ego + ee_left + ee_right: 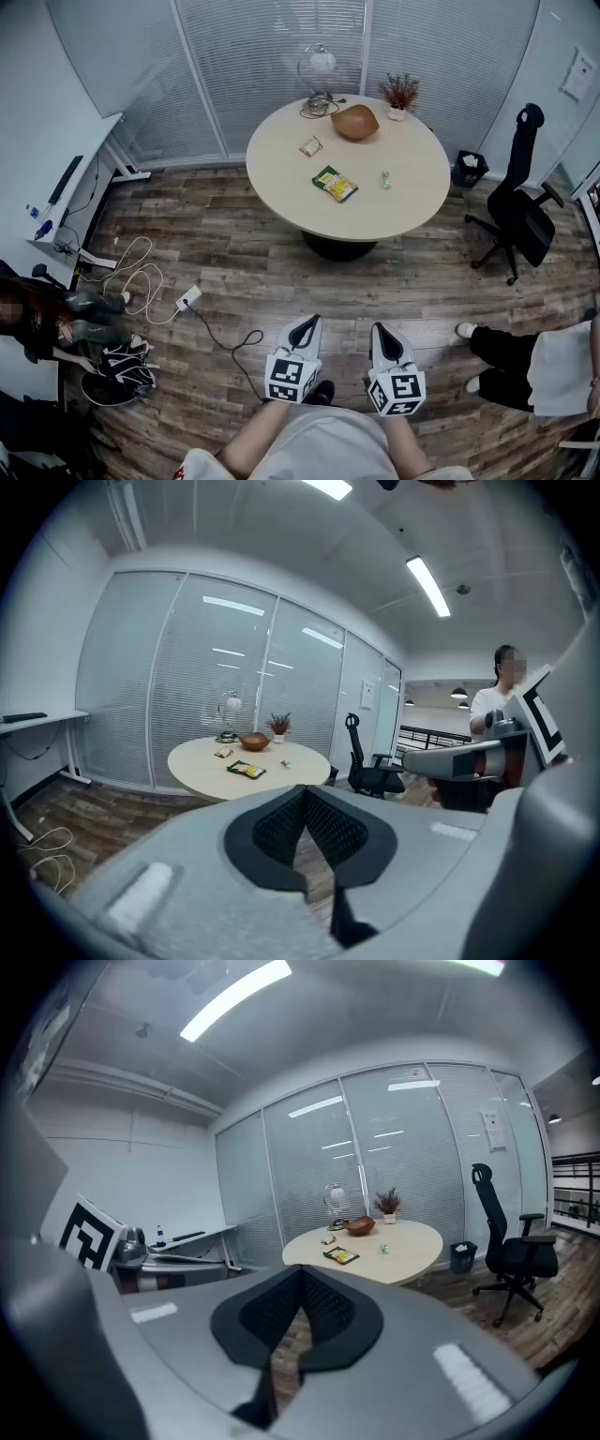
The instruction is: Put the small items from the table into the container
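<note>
left gripper (311, 323) and right gripper (379, 330) closed, empty; tiny green item (385, 178) on table (281, 164) unidentifiable

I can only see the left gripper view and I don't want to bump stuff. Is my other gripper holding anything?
Observer: No. The right gripper is shut, with nothing between its jaws.
Operator: Is somebody on my left?
Observer: Yes. The head view shows a person sitting at the far left.
Operator: Is anything on the floor ahead?
Observer: A white power strip with a black cord lies between you and the round table, toward the left.
</note>
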`<action>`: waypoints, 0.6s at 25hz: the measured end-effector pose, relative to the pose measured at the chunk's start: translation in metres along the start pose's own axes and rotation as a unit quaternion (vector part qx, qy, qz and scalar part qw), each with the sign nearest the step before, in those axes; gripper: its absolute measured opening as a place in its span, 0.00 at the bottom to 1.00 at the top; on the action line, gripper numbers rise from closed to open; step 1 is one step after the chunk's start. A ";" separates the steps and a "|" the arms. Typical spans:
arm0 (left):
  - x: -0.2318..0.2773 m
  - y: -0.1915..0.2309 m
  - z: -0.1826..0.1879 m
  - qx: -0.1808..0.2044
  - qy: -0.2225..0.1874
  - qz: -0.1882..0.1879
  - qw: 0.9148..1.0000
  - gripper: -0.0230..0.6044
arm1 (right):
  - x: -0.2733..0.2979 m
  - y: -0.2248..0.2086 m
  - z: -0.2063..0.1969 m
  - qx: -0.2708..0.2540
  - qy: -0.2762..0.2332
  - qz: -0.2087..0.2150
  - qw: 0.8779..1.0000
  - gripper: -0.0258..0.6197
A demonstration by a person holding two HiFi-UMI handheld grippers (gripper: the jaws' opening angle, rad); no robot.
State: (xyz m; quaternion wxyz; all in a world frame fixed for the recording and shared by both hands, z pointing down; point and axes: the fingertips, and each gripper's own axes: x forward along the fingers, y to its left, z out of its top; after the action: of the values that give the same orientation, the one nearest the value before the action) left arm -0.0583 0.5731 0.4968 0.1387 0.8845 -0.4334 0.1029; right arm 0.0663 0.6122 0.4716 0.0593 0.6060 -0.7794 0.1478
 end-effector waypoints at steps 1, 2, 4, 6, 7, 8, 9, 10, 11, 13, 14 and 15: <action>0.000 0.001 0.001 0.000 0.000 0.000 1.000 0.04 | 0.000 0.001 0.000 0.000 0.000 0.000 1.000 0.04; -0.001 0.002 0.001 0.001 -0.001 0.000 1.000 0.04 | 0.001 0.002 0.000 0.001 0.000 0.000 1.000 0.04; -0.001 0.001 0.001 0.001 -0.001 0.000 1.000 0.04 | 0.000 0.002 0.000 0.005 -0.002 0.002 1.000 0.04; -0.001 -0.001 0.001 0.003 -0.001 0.000 1.000 0.04 | -0.001 0.001 0.000 0.014 -0.005 0.008 1.000 0.04; -0.002 -0.002 0.001 0.004 -0.001 0.001 1.000 0.04 | -0.001 0.000 0.000 0.019 -0.006 0.011 1.000 0.04; -0.002 -0.003 0.001 0.004 -0.001 0.001 1.000 0.04 | -0.002 0.000 -0.001 0.023 -0.008 0.013 1.000 0.04; -0.003 -0.003 0.001 0.004 -0.001 0.002 1.000 0.04 | -0.002 0.000 -0.001 0.025 -0.008 0.015 1.000 0.04; -0.002 -0.003 0.002 0.005 -0.001 0.002 1.000 0.04 | -0.001 -0.001 -0.001 0.026 -0.009 0.016 0.999 0.04; -0.001 -0.002 0.002 0.005 -0.001 0.002 1.000 0.04 | 0.001 -0.001 -0.001 0.027 -0.009 0.017 0.999 0.04; 0.003 0.002 0.000 0.004 0.003 0.003 1.000 0.04 | 0.004 -0.001 -0.004 0.030 -0.008 0.018 0.999 0.04; 0.004 0.004 -0.003 0.003 0.006 0.003 1.000 0.04 | 0.005 0.000 -0.008 0.034 -0.006 0.019 0.999 0.04; 0.006 0.006 -0.005 0.002 0.009 0.003 1.000 0.04 | 0.007 -0.001 -0.011 0.038 -0.003 0.019 0.999 0.04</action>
State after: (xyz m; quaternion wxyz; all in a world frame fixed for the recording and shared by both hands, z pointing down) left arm -0.0598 0.5673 0.5040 0.1406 0.8827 -0.4344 0.1116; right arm 0.0643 0.6092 0.4839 0.0315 0.5932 -0.7848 0.1763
